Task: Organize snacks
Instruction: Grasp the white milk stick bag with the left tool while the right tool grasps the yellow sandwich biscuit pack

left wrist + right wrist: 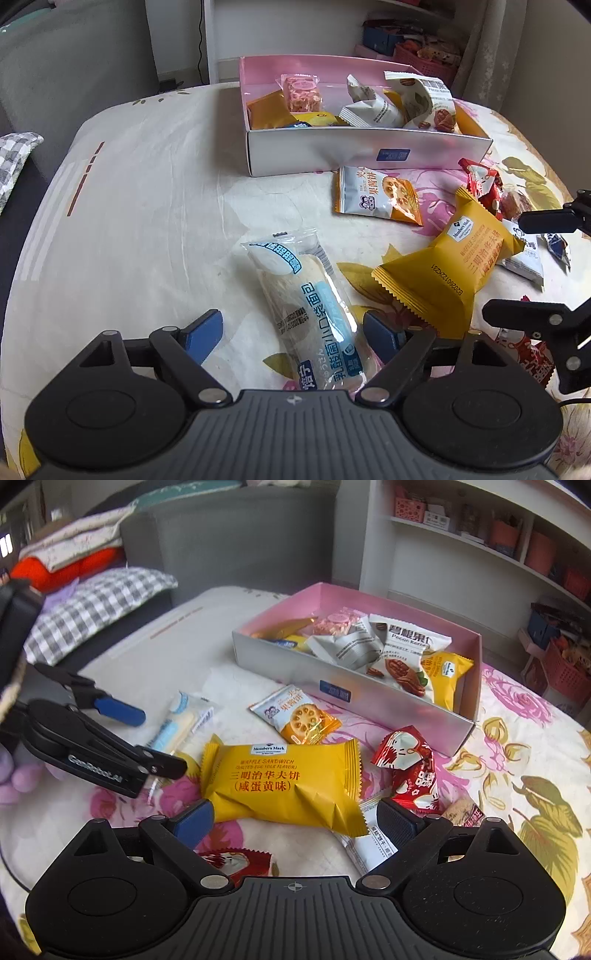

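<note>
On the bed: a cream floral bedspread (147,206) carries loose snack packets and a box.
Box: a shallow cardboard box with a pink inside and white outer walls (332,151) stands at the far side, already holding several packets, among them a pink-topped cake bar (300,92) and a white pecan pouch (406,653).
Left gripper (293,332): its blue-padded fingers (205,332) stand apart on either side of a long clear bread packet with pale blue print (306,306); the right pad sits just beside the wrapper, the left pad off it.
Right gripper (295,821): fingers open, straddling the near edge of a yellow waffle sandwich packet (280,779), no pad pressing on it.
Loose snacks: a white and orange biscuit sachet (295,716) lies between the yellow packet and the box; red and white candy wrappers (410,764) lie to the right.
</note>
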`<state>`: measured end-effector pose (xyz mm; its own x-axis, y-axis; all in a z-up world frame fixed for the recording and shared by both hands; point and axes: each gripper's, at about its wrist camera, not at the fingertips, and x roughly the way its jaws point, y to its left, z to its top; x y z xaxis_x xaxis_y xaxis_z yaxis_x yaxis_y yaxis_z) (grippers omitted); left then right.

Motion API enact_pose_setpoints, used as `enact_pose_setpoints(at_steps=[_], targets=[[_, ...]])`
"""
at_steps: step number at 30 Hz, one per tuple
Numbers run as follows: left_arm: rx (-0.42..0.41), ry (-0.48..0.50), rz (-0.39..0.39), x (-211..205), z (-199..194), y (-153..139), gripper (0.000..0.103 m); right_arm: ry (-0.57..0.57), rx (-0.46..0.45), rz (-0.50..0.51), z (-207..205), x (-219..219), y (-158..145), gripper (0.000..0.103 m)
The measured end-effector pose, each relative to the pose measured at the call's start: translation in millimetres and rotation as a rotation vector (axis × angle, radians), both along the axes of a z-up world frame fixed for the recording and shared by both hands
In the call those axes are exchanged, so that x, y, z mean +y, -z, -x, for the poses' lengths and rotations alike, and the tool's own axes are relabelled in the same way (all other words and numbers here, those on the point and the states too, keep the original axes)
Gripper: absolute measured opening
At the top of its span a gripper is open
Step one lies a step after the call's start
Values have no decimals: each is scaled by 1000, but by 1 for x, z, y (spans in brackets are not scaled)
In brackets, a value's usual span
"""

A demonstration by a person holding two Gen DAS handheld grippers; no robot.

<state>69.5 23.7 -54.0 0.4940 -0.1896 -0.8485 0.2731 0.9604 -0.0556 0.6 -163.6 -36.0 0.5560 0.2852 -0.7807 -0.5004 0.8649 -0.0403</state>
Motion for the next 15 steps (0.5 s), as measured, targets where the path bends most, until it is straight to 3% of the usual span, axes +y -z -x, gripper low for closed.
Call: enact_pose_setpoints(at_steps=[6, 15], targets=[[-26, 11, -47, 2, -3, -1, 69, -7, -3, 61, -9, 10, 13, 96], [-46, -50, -47, 13, -12, 0, 62, 15, -12, 10, -23, 23, 16, 96]])
